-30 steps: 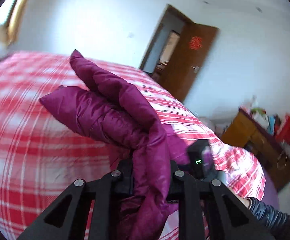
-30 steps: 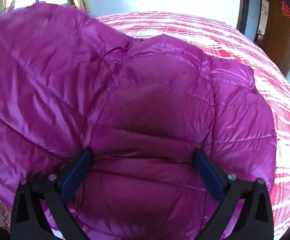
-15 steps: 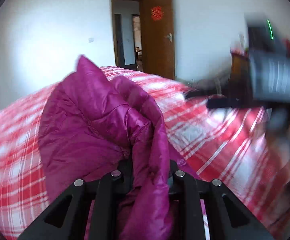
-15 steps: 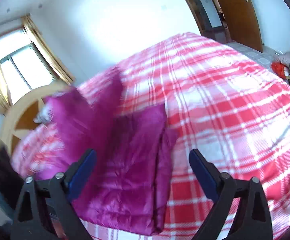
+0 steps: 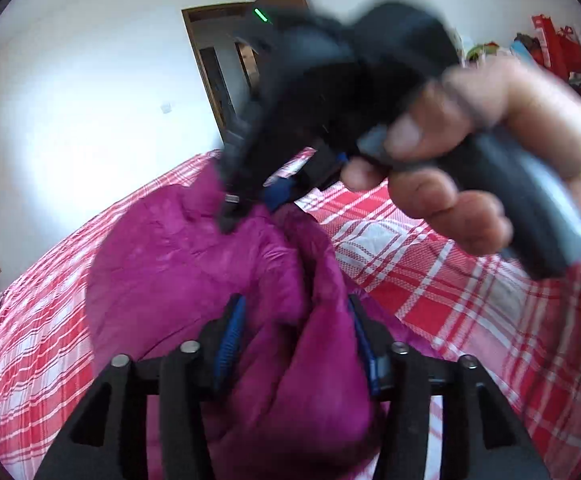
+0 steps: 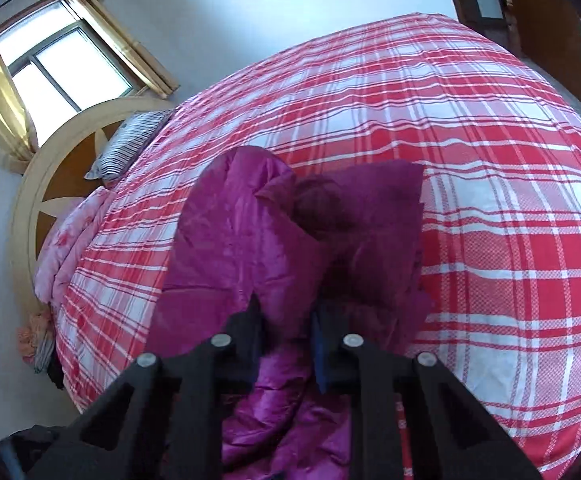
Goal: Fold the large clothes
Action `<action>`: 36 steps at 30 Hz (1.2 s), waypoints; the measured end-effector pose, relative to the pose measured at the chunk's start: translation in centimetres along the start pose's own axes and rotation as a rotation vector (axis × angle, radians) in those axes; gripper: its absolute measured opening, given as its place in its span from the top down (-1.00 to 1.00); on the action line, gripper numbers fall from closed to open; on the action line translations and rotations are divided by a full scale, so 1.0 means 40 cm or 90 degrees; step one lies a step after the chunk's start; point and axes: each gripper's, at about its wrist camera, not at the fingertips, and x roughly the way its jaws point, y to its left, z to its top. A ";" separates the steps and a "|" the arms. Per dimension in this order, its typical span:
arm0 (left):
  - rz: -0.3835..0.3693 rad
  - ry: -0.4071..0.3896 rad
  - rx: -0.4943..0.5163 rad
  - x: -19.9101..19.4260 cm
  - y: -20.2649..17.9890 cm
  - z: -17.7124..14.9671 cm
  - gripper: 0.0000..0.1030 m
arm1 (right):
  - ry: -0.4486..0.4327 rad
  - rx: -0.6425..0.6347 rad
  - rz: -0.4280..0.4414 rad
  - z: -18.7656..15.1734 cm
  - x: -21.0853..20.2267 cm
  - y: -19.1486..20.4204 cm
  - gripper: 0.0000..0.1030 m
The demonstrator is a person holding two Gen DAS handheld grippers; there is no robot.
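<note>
Plaid bed (image 6: pixel 470 160) is lying bare toward frame right. You're pinching the magenta jacket (image 6: pixel 250 240), heaped centre frame, with both: left gripper (image 5: pixel 296 344) half-closed, right gripper (image 6: pixel 286 332) nearly closed.

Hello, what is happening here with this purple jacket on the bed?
A person is folding a purple jacket on a bed with a red plaid cover, using a handheld gripper in each hand. The left gripper has a bunch of the jacket between its fingers. The right gripper is shut on another fold of it. The right hand passes close before the left camera, blurred. The jacket lies partly folded and bunched, not yet neat.
</note>
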 end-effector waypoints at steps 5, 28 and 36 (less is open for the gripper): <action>0.003 -0.076 -0.033 -0.145 0.078 -0.031 -0.63 | -0.004 0.013 -0.042 -0.033 -0.025 -0.042 0.62; 0.119 -0.044 -0.174 -0.086 0.290 -0.107 -0.84 | -0.211 0.191 0.026 0.070 0.019 0.030 -0.50; 0.165 -0.032 -0.281 -0.002 0.398 0.028 -0.84 | -0.258 0.189 -0.093 -0.007 -0.002 -0.066 -0.50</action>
